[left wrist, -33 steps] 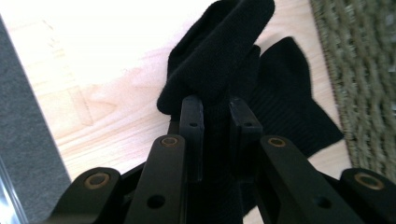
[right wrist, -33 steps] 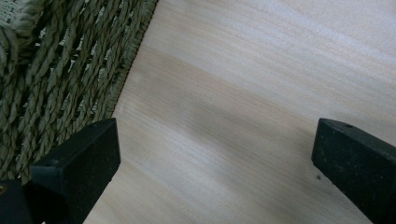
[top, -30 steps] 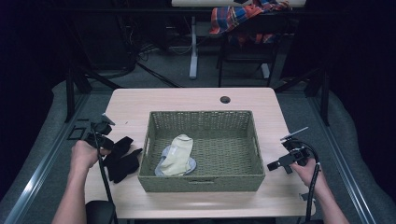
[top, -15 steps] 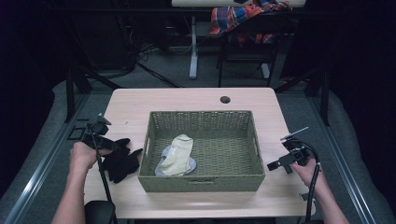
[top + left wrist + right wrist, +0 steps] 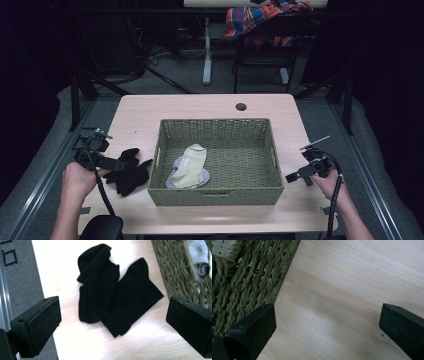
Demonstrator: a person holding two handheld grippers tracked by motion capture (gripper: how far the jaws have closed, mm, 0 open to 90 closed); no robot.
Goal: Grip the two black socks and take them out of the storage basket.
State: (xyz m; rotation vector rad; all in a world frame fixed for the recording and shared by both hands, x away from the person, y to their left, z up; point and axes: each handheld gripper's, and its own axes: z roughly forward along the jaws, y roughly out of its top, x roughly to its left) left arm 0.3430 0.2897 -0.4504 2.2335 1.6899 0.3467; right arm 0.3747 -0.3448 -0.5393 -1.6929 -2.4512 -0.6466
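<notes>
Left tool (image 5: 113, 322) hangs spread wide over black socks (image 5: 112, 292) beside the wicker basket (image 5: 216, 195); right tool (image 5: 327, 327) gapes over bare tabletop (image 5: 352, 285).

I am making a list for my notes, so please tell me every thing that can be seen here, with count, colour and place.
table: one, light wood, centre of the high view
basket: one, olive-green woven, middle of the table
cream sock: one, pale yellow, inside the basket at its left, lying over the grey cloth
grey cloth: one, grey, under the cream sock
black socks: a pile, count unclear, black, on the table left of the basket
hole: one, dark, at the table's far edge
plaid cloth: one, red and blue, on a chair behind the table
left tool: one, black, open, by the black socks
right tool: one, black, open, right of the basket
</notes>
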